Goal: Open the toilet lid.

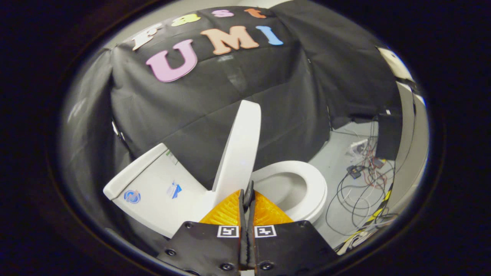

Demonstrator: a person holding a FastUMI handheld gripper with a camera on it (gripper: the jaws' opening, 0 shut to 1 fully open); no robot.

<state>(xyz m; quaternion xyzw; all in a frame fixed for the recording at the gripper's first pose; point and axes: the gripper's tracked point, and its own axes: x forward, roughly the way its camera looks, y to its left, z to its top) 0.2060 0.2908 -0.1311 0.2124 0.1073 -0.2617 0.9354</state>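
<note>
Raised lid (239,149) ahead; cables (362,184) beside toilet.

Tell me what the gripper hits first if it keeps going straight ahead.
Most likely the raised lid: the gripper is closed with its tips right at the lid's lower edge, possibly touching already. Depth is hard to judge here.

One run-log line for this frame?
lid: raised, near upright | seat: down | gripper: fingers shut at lid's edge

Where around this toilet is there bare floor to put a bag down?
Bare floor lies between the seat and the black cloth wall. Further out, cables crowd it. The tongs sit closed by the raised lid, beside the tank.
</note>
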